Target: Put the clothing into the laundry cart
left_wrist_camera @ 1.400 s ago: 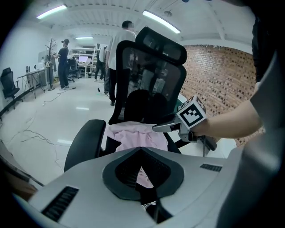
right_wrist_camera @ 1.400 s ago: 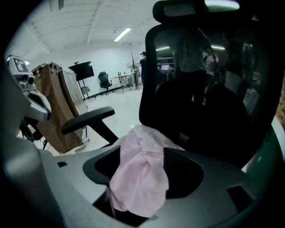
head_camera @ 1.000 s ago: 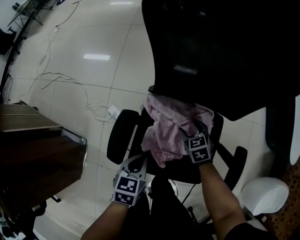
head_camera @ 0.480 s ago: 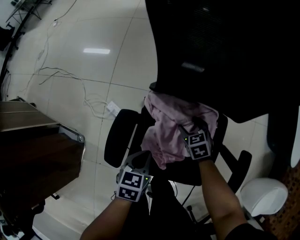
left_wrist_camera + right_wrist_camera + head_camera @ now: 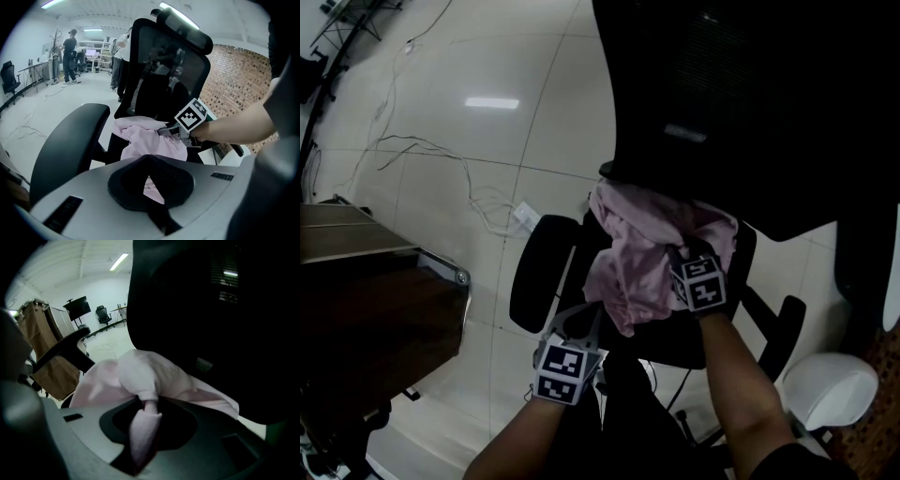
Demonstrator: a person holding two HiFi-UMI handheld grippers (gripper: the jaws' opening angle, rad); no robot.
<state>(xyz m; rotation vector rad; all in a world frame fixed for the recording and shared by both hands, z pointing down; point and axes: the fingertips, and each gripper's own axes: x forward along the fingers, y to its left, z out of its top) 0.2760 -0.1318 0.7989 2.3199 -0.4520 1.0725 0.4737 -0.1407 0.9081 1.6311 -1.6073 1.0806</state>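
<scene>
A pink garment [image 5: 633, 262] lies bunched on the seat of a black office chair [image 5: 741, 103]. My right gripper [image 5: 680, 246] reaches into the top of the pile. Its jaws are closing, and a twisted fold of the pink garment [image 5: 140, 371] is pinched between them at the right gripper [image 5: 147, 408]. My left gripper [image 5: 581, 319] hovers at the seat's front edge, just short of the garment's hanging hem, its jaws together and empty. In the left gripper view the garment [image 5: 150, 143] lies beyond the left gripper [image 5: 147, 161]. The right gripper [image 5: 164, 132] bites its top.
The brown laundry cart [image 5: 35, 348] stands to the left of the chair, also seen as the laundry cart [image 5: 375, 309]. The chair's left armrest [image 5: 539, 272] juts out beside my left gripper. Cables [image 5: 441, 159] trail over the tiled floor. A white rounded object [image 5: 830, 389] sits lower right.
The right gripper has shifted slightly right and its jaws have come together on the pink cloth. The left gripper crept slightly forward, then held still.
</scene>
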